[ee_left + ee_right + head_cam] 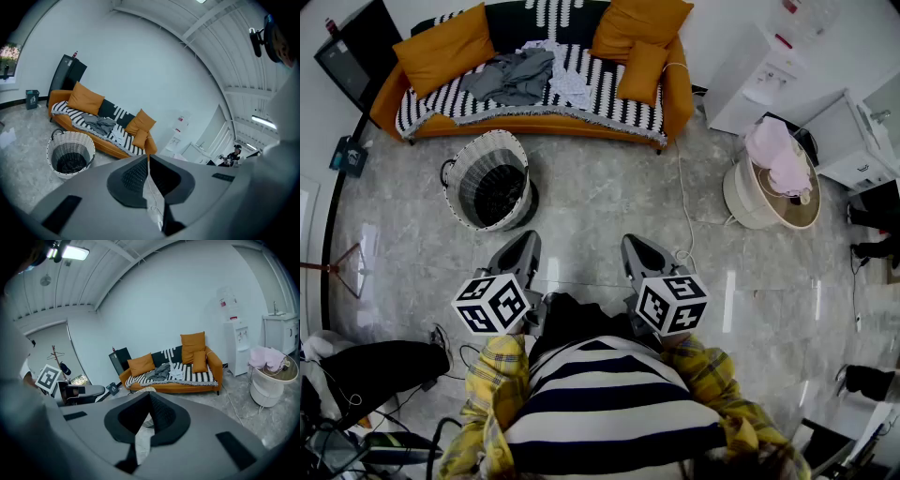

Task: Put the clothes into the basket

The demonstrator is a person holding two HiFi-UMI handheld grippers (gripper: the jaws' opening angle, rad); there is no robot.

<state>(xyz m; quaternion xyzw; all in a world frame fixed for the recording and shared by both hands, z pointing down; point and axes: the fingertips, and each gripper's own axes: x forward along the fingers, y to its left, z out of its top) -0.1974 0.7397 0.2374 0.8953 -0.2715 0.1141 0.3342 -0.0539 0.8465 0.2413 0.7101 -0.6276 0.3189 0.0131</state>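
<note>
Clothes: grey heap on striped sofa, well apart from both tongs. Left tongs and right tongs: closed, empty. Wicker basket between; best to approach the sofa and open the tongs before reaching.

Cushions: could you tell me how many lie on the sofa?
3: left cushion at the sofa's left end, right cushion at its right end, small cushion in front of it.

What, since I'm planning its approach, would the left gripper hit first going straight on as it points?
Probably the floor beside the basket, short of the sofa: the left gripper tilts down. Depth unclear.
</note>
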